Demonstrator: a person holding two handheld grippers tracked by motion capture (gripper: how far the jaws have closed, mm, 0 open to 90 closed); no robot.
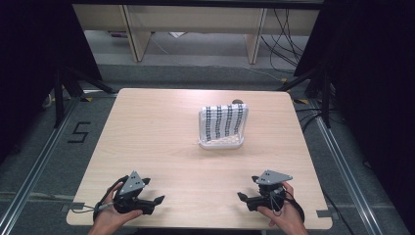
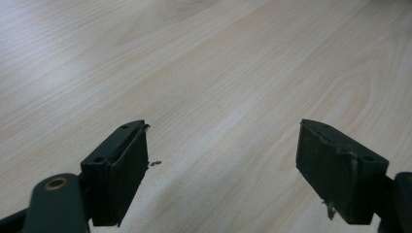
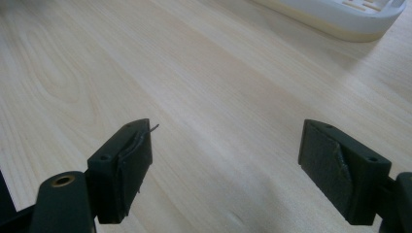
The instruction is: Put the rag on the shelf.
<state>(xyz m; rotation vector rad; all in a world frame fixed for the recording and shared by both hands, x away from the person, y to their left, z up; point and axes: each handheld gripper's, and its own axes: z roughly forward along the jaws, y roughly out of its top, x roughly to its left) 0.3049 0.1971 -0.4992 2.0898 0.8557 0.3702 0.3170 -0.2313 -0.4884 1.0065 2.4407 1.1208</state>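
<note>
A white basket (image 1: 221,142) stands a little right of the table's middle, with a black-and-white patterned cloth (image 1: 224,121) draped over it. My left gripper (image 1: 152,194) rests near the front left edge, held in a hand, jaws wide open and nothing between them. In the left gripper view its two black pads (image 2: 121,171) frame bare wood. My right gripper (image 1: 248,188) sits near the front right edge, also open and empty. The right gripper view shows its pads (image 3: 127,165) apart, with the basket's white rim (image 3: 340,14) far ahead at the top right.
The light wooden table (image 1: 161,142) has bare wood between the grippers and the basket. A small dark round object (image 1: 238,102) peeks out behind the basket. Beyond the table are grey floor, black stands at both sides, cables (image 1: 286,39) and wooden furniture legs.
</note>
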